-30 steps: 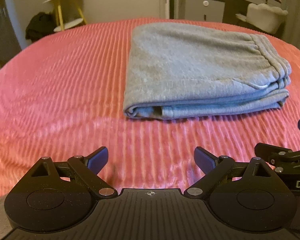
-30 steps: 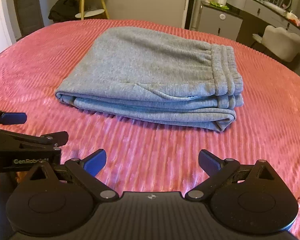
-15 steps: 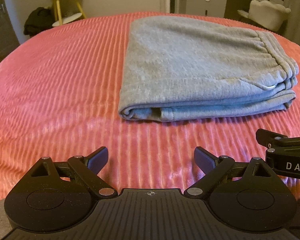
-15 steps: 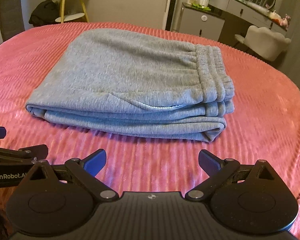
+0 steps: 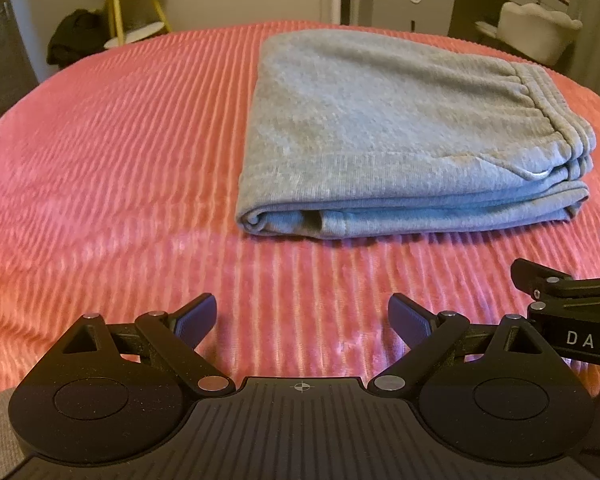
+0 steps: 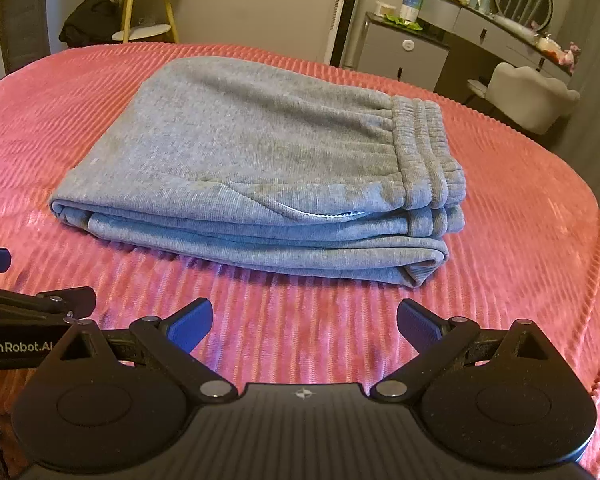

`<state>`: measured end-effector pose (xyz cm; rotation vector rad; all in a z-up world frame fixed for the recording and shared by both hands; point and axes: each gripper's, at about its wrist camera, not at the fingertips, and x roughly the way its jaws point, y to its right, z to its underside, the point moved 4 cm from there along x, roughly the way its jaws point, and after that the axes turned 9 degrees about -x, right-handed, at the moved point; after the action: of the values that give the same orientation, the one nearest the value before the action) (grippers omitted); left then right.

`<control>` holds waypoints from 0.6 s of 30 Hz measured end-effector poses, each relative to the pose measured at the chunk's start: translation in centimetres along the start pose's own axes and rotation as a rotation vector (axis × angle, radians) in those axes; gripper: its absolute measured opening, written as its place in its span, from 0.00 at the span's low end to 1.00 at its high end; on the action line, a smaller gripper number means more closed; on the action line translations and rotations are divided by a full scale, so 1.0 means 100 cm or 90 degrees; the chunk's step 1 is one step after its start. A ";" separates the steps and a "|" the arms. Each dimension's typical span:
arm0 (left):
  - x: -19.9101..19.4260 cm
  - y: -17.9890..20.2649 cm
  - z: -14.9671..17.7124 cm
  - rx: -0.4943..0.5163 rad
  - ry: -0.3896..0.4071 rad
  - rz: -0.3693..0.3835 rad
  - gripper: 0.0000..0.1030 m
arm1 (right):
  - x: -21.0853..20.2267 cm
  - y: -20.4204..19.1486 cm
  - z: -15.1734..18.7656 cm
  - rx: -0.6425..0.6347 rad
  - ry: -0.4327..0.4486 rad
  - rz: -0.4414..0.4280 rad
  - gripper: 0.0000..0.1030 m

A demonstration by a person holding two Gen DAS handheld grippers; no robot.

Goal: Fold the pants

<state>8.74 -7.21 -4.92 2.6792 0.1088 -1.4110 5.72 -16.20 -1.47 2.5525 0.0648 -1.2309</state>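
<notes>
Up in the upper left of the right wrist view, a yellow-legged side table [image 6: 148, 4] stands beyond the bed [image 6: 80, 80], whose pink-red cover is plush and ribbed in fine parallel ridges. Centre frame, the grey fleece pants [image 6: 268, 160] lie folded into a thick, soft rectangle, gathered elastic waistband toward the right. Low in the left wrist view, the left gripper [image 5: 302, 318] hangs short of them, blue-padded fingers spread apart, empty; likewise the right gripper [image 6: 305, 322], apart and empty.
</notes>
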 end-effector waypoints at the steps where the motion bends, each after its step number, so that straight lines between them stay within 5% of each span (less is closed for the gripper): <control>1: 0.000 0.000 0.000 -0.001 -0.002 0.002 0.94 | 0.000 0.000 0.000 0.001 0.000 0.001 0.96; 18: 0.001 0.000 0.001 -0.004 -0.006 0.003 0.94 | 0.001 0.004 0.000 0.011 0.000 0.005 0.96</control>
<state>8.75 -7.23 -5.05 2.6649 0.1049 -1.4197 5.78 -16.56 -1.46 2.5652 0.0444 -1.2345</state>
